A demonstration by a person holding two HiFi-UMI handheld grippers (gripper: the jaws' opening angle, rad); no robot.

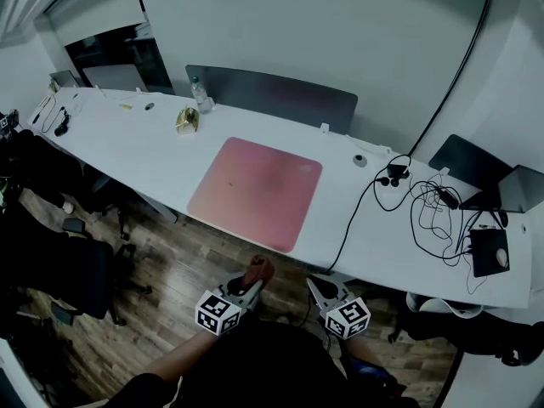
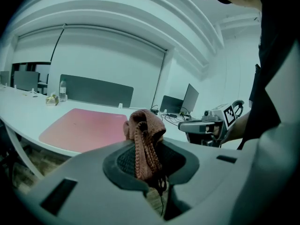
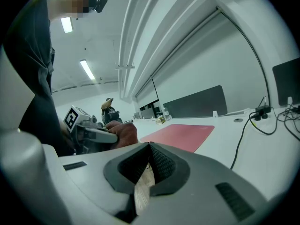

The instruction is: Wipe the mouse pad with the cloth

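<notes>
As left claw (image 2: pixel 149 170) pinches cloth (image 2: pixel 143 137), seemingly bunched upward

A clear plastic bottle (image 1: pixel 201 94) stands far left on the white surface (image 1: pixel 144 155). Tangled black cables (image 1: pixel 433 206) sprawl right, near a dark laptop (image 1: pixel 520 189).

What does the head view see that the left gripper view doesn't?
Only the head view shows the marker cube on the left gripper and the forearm behind it. Only the left gripper view shows the ceiling and the knitted loops of the cloth, pinched in its shut jaws. Both show the pink mouse pad, the cloth and the right gripper.
</notes>
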